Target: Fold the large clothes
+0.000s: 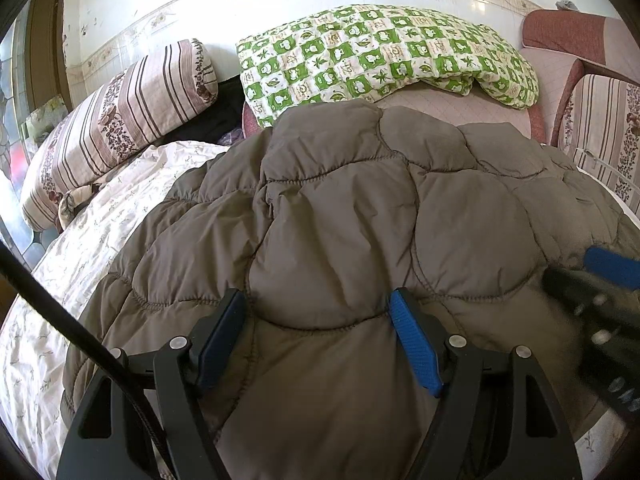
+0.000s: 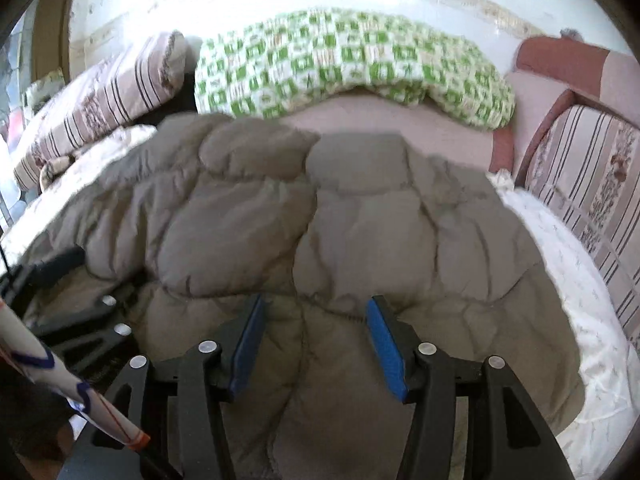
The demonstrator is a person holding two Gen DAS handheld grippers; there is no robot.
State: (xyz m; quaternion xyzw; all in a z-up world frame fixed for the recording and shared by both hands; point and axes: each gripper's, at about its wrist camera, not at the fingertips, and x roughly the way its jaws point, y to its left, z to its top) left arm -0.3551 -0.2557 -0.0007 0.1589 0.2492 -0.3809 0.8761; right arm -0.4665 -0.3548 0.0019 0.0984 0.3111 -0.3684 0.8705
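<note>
Grey-brown quilted puffer jacket (image 1: pixel 340 220), spread across the white floral bed sheet (image 1: pixel 80 248). Puffy, soft, light, likely slick-shelled; best pinched at a stitched seam or hem, not a fat panel. Left hand-held gripper (image 1: pixel 316 300) hovering wide over the near panel, gripping nothing. Right hand-held gripper (image 2: pixel 316 304) likewise parted, empty. Green checked quilt (image 1: pixel 380 52) beyond.
</note>
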